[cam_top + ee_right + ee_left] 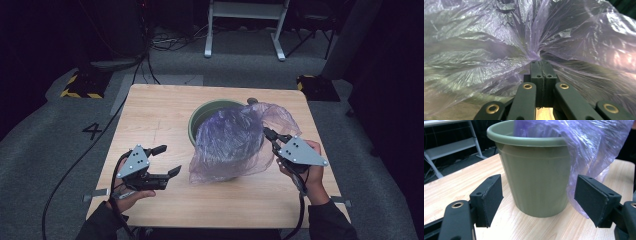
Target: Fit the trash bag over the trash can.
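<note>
A green plastic pot [210, 110] [536, 175] stands upright in the middle of the wooden table [150, 120]. A thin purple plastic bag [235, 142] [586, 147] [499, 45] is draped over its rim and hangs down the near right side. My right gripper [270, 136] [540, 63] is shut on a pinch of the bag's film at the pot's right. My left gripper [167, 160] [537, 200] stands open to the pot's left, level with its lower wall, and nothing is between its pads [491, 197].
The table's near half [225, 200] is bare wood. Beyond the far edge lie grey carpet, cables, a white metal frame [245, 25] and yellow-black striped floor blocks [80, 85].
</note>
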Motion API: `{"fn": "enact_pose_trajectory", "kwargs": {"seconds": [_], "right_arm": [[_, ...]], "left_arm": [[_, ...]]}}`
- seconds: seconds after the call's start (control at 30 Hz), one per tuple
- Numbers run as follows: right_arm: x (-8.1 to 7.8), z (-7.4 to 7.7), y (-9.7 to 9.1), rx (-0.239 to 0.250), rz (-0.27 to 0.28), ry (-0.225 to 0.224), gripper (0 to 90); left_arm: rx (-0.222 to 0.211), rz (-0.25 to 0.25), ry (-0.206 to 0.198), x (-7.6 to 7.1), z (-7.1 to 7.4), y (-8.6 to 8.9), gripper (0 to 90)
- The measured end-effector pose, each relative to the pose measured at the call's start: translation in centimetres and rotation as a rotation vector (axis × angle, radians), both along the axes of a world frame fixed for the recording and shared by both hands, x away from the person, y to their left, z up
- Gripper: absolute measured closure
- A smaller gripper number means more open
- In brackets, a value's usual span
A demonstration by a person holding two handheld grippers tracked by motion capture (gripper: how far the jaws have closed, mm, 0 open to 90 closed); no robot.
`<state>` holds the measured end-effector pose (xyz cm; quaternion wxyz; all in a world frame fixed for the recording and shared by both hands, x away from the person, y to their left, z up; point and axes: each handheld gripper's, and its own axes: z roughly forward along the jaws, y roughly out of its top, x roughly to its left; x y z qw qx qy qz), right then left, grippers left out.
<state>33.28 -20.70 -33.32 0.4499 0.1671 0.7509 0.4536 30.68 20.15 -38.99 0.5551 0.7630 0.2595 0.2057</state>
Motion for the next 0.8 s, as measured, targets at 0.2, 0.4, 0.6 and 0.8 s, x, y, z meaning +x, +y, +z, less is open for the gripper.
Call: {"fn": "enact_pose_trajectory", "kwargs": {"seconds": [0.2,0.4,0.6,0.8], "right_arm": [[-0.3,-0.2,0.8,-0.041,0.007,-0.002,90.0],[-0.4,-0.1,1.7,-0.057,0.022,-0.002,90.0],[-0.4,0.1,1.8,-0.046,0.041,0.004,90.0],[-0.5,0.3,2.1,-0.057,0.065,0.004,90.0]], "left_arm": [[-0.017,-0.094,-0.060,-1.9,1.9,-2.3,19.1],[0.041,-0.173,-0.114,-2.8,2.4,-6.1,15.8],[0.077,-0.152,-0.135,-2.2,2.5,-7.4,33.3],[0.119,-0.116,-0.192,-1.5,3.1,-7.0,70.7]]}}
